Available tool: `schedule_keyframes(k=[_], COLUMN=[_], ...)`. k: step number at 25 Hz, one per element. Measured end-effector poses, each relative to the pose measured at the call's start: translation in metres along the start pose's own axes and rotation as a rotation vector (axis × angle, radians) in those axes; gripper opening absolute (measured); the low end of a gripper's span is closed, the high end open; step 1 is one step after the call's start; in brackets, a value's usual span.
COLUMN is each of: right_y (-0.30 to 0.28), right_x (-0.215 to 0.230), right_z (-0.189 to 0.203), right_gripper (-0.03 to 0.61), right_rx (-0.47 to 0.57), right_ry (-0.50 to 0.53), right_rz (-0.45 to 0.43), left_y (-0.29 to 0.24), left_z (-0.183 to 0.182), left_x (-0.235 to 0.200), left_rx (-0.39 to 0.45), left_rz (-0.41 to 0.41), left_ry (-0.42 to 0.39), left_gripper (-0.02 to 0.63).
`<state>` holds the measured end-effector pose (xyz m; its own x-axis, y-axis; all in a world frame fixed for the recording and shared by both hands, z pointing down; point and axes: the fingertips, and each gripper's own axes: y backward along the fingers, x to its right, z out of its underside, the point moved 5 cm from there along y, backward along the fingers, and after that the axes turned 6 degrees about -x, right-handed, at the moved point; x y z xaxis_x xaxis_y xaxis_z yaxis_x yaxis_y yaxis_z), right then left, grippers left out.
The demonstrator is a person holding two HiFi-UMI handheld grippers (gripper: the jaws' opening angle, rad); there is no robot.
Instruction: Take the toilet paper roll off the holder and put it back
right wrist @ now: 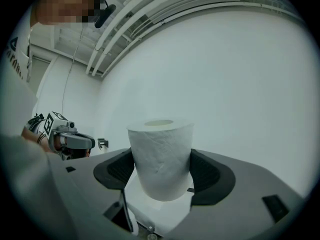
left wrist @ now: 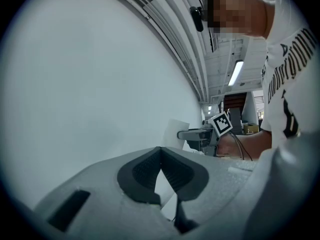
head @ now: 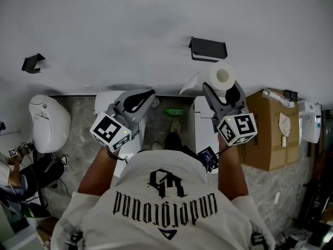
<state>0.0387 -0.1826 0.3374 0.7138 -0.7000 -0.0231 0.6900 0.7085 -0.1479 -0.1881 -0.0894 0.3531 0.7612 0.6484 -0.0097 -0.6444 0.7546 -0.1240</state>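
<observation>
A white toilet paper roll [head: 221, 78] [right wrist: 161, 156] stands upright between the jaws of my right gripper [head: 224, 91] [right wrist: 162, 171], which is shut on it. A loose sheet hangs off the roll to the left. The dark wall holder [head: 207, 49] sits just above the roll, with nothing on it. My left gripper [head: 136, 102] [left wrist: 161, 173] is held lower left of the roll; its pads meet at the tips and hold nothing. In the left gripper view the right gripper [left wrist: 200, 132] shows far off with the loose sheet.
A white wall fills the upper part of the head view, with a second dark bracket [head: 32, 62] at the left. Below stand a white toilet [head: 48, 122], a cardboard box [head: 270, 134] at the right and a green bottle [head: 173, 111] on the floor.
</observation>
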Motion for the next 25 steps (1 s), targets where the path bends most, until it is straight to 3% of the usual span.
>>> schedule_keyframes(k=[25], right_y=[-0.099], right_x=[0.095], right_z=[0.01], right_gripper=[0.322], right_rx=[-0.069], right_ry=[-0.013], right_rz=[-0.021], left_y=[-0.098], left_z=[0.009], left_x=[-0.071], left_rx=[-0.049], left_rz=[-0.009], left_ry=[0.072], left_gripper=[0.014])
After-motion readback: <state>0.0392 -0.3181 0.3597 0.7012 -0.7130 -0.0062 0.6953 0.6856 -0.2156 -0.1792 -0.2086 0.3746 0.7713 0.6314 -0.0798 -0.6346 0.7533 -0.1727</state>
